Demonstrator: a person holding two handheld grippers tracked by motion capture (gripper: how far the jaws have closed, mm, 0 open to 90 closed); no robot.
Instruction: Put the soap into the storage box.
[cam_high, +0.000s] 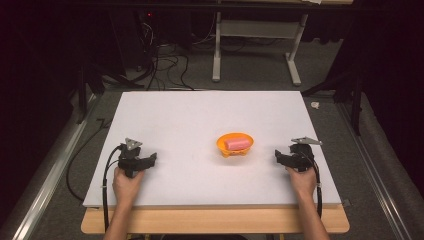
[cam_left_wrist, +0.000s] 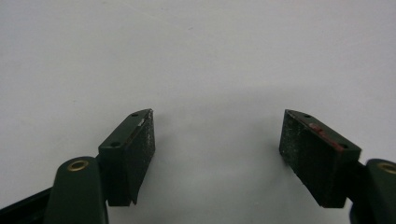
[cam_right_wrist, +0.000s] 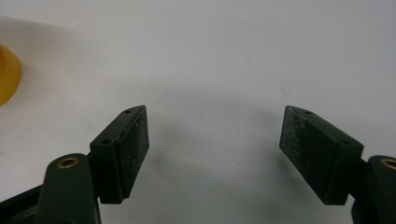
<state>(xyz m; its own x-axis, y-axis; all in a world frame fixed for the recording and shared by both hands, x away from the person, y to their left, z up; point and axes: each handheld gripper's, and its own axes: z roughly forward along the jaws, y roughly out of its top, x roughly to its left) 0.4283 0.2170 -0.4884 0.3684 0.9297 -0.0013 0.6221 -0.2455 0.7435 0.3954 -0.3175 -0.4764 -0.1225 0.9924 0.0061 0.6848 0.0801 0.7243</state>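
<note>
It looks like a lab or recording room. A white board (cam_high: 200, 125) lies on a wooden table (cam_high: 215, 221), with dark curtains (cam_high: 390, 75), loose floor cables (cam_high: 165, 65) and a metal frame (cam_high: 255, 45) behind.

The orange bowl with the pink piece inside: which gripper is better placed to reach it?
Right, probably. The right gripper sits open, nearer the orange bowl than the left gripper, and its view catches the bowl's edge.

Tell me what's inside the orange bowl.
The bowl holds one pink cylinder-like piece lying on its side. The bowl's floor beneath the piece is covered, so anything under it can't be seen.
</note>
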